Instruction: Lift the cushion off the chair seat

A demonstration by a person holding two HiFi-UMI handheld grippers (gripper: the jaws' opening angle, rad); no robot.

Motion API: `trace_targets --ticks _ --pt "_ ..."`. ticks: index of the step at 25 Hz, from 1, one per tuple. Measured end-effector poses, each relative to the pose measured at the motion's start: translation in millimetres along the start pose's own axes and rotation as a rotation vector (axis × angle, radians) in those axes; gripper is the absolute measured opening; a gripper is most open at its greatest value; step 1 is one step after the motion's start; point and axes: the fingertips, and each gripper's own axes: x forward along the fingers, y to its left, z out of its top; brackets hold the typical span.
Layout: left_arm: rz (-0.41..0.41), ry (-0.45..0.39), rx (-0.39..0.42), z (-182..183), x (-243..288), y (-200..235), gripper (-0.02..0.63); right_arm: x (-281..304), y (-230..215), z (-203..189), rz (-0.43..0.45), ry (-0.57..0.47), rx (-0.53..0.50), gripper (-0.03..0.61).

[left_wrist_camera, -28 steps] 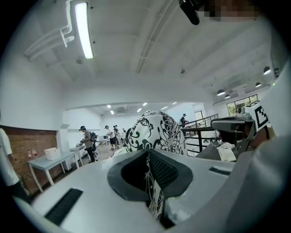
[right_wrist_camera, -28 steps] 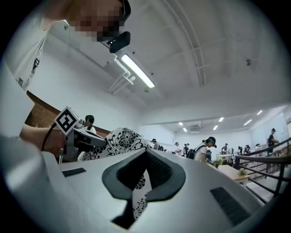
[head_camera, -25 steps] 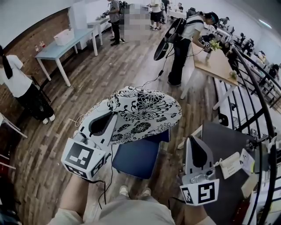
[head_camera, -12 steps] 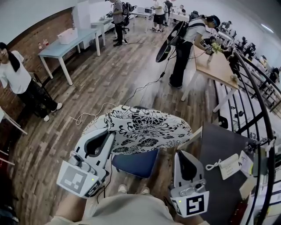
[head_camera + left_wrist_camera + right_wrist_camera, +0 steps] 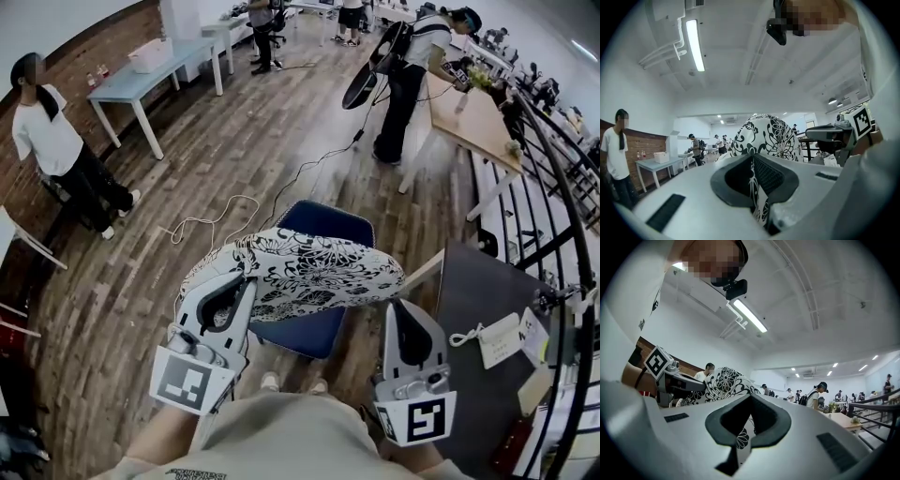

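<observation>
Cushion (image 5: 300, 270) over chair (image 5: 302, 332), dark table (image 5: 473, 298) beside

The wood-plank floor (image 5: 216, 159) carries a blue chair (image 5: 302, 330); a white cable (image 5: 211, 221) lies looped nearby.

Bright ceiling tubes (image 5: 693, 44), fisheye edges, vignetting

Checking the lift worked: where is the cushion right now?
In the head view's centre, the cushion is held up over the blue chair, pinched at its ends by the left gripper and right gripper.
</observation>
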Motion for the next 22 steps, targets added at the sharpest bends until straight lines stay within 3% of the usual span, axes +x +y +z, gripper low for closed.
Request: trace_targets --ticks 22 --pt "0.003 0.035 0.014 2.9 -0.9 -0.3 0.020 -0.2 1.8 9.1 0.013 0.020 0.017 0.002"
